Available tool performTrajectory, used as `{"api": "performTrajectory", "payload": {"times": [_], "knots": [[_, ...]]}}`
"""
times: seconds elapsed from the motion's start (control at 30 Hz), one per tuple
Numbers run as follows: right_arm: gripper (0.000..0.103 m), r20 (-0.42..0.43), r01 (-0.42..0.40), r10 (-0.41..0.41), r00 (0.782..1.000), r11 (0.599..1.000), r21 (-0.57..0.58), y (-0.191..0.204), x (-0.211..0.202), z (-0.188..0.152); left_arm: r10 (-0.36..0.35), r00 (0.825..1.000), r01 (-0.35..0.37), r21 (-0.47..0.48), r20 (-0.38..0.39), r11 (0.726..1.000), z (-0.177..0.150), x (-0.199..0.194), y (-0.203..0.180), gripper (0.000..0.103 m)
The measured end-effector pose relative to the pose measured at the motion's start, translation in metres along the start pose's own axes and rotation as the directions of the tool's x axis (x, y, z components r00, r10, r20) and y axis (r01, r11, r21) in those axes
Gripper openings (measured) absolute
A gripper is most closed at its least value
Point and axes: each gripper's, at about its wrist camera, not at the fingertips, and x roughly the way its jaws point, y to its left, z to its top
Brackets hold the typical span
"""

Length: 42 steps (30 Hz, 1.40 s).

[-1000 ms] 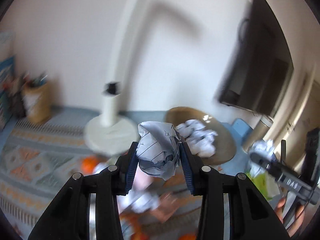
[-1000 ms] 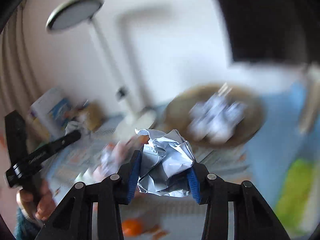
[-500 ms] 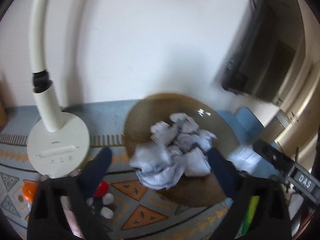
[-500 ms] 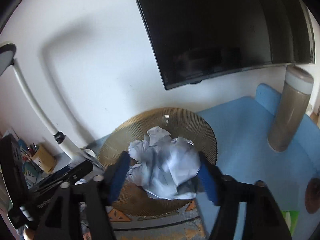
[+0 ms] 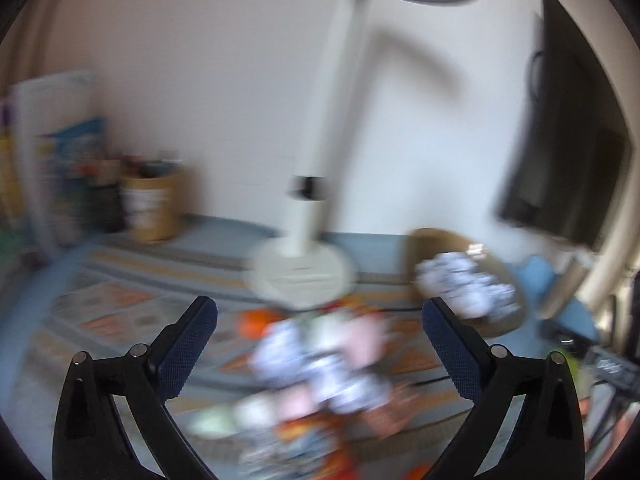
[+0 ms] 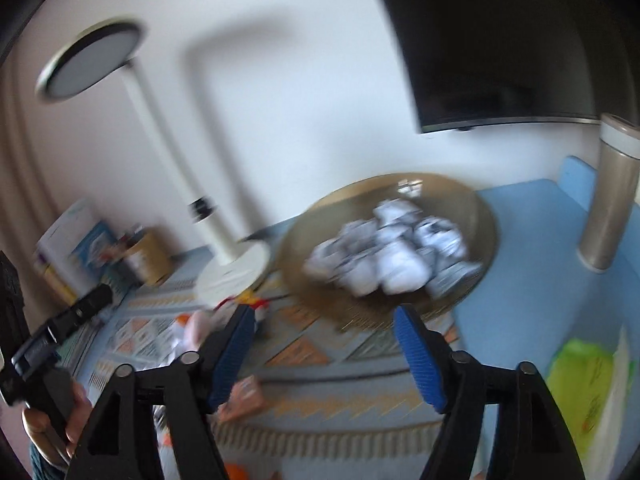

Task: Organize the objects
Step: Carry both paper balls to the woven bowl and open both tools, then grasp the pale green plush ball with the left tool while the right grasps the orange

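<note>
A round brown bowl (image 6: 486, 216) on the patterned mat holds a heap of crumpled paper balls (image 6: 392, 250). The bowl also shows at the right of the left wrist view (image 5: 508, 280), with the paper balls (image 5: 464, 286) in it. My left gripper (image 5: 320, 338) is open and empty, above a blurred pile of small objects (image 5: 320, 360) on the mat. My right gripper (image 6: 324, 344) is open and empty, in front of the bowl and apart from it. Both views are blurred by motion.
A white desk lamp (image 5: 308, 232) stands left of the bowl; its base (image 6: 232, 268) nearly touches it. A pen cup (image 5: 150, 208) and books (image 5: 52, 140) stand at the far left. A dark monitor (image 6: 508, 40) hangs behind. A metal flask (image 6: 608, 196) stands right.
Both grippers held crumpled paper balls a second ago, released them over the bowl, and now have pulled back, open and empty. The left one has swung left toward the pile.
</note>
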Motion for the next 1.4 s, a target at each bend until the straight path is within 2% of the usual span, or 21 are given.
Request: {"api": "performTrajectory", "payload": {"times": [0.03,0.07,0.13,0.2,0.33,0.43,0.53,0.73,0.83,0.93,1.03,1.1,1.17,1.2,1.27,1.37,1.4], "knots": [[0.092,0.006,-0.01,0.01,1.0,1.0,-0.014,0.006,-0.002,-0.009,0.041,0.999,-0.041,0.011,-0.007,0.999,-0.009,-0.004,0.014,0.103],[0.094,0.017,-0.013,0.013,1.0,1.0,-0.021,0.012,-0.002,-0.018,0.083,0.996,-0.083,0.025,-0.026,0.996,-0.019,-0.004,0.026,0.102],[0.094,0.018,-0.022,0.022,1.0,1.0,-0.023,0.017,0.0,-0.035,0.197,0.979,-0.193,0.068,-0.06,0.979,-0.04,0.003,0.046,0.102],[0.094,0.014,-0.029,0.03,0.999,0.999,-0.029,0.02,0.008,-0.049,0.259,0.963,-0.254,0.075,-0.07,0.964,-0.06,0.008,0.064,0.102],[0.094,-0.009,-0.022,0.022,1.0,0.999,-0.03,0.019,0.02,-0.07,0.251,0.96,-0.249,0.029,-0.124,0.968,-0.086,0.021,0.084,0.102],[0.094,-0.028,-0.006,0.005,1.0,0.999,-0.035,0.016,0.033,-0.079,0.249,0.964,-0.247,0.026,-0.096,0.969,-0.083,0.018,0.085,0.102],[0.094,-0.054,0.002,-0.003,0.999,1.0,-0.02,0.011,0.043,-0.082,0.226,0.963,-0.226,0.019,-0.145,0.974,-0.085,0.025,0.089,0.102],[0.094,-0.071,0.009,-0.008,0.997,1.0,0.015,0.005,0.045,-0.083,0.197,0.97,-0.198,0.012,-0.138,0.98,-0.088,0.021,0.088,0.102],[0.094,-0.081,0.008,-0.005,0.997,1.0,0.028,0.013,0.036,-0.091,0.158,0.975,-0.159,0.005,-0.155,0.987,-0.087,0.022,0.089,0.102],[0.094,-0.153,-0.083,0.086,0.984,0.996,0.027,0.038,0.022,-0.111,0.03,0.983,-0.022,0.043,-0.183,0.999,-0.079,0.025,0.082,0.102],[0.094,-0.19,-0.148,0.136,0.972,0.988,-0.05,0.071,-0.007,-0.125,-0.049,0.977,0.075,0.122,-0.21,0.99,-0.067,0.029,0.067,0.102],[0.095,-0.195,-0.145,0.127,0.973,0.986,-0.082,0.08,-0.019,-0.127,-0.086,0.966,0.137,0.2,-0.245,0.97,-0.059,0.039,0.055,0.102],[0.095,-0.223,-0.145,0.121,0.967,0.985,-0.092,0.083,-0.016,-0.127,-0.084,0.96,0.16,0.277,-0.267,0.948,-0.054,0.055,0.045,0.1],[0.095,-0.238,-0.133,0.104,0.966,0.985,-0.107,0.083,-0.011,-0.128,-0.097,0.95,0.187,0.293,-0.296,0.938,-0.052,0.066,0.042,0.089],[0.095,-0.274,-0.098,0.059,0.96,0.987,-0.129,0.082,0.005,-0.132,-0.111,0.928,0.225,0.297,-0.356,0.928,-0.051,0.081,0.039,0.077],[0.091,-0.328,-0.128,0.083,0.941,0.985,-0.117,0.081,0.022,-0.137,-0.141,0.903,0.288,0.327,-0.406,0.9,-0.056,0.092,0.03,0.077],[0.09,-0.332,-0.125,0.077,0.94,0.984,-0.125,0.082,0.024,-0.138,-0.155,0.897,0.305,0.327,-0.413,0.894,-0.058,0.092,0.028,0.068]]}}
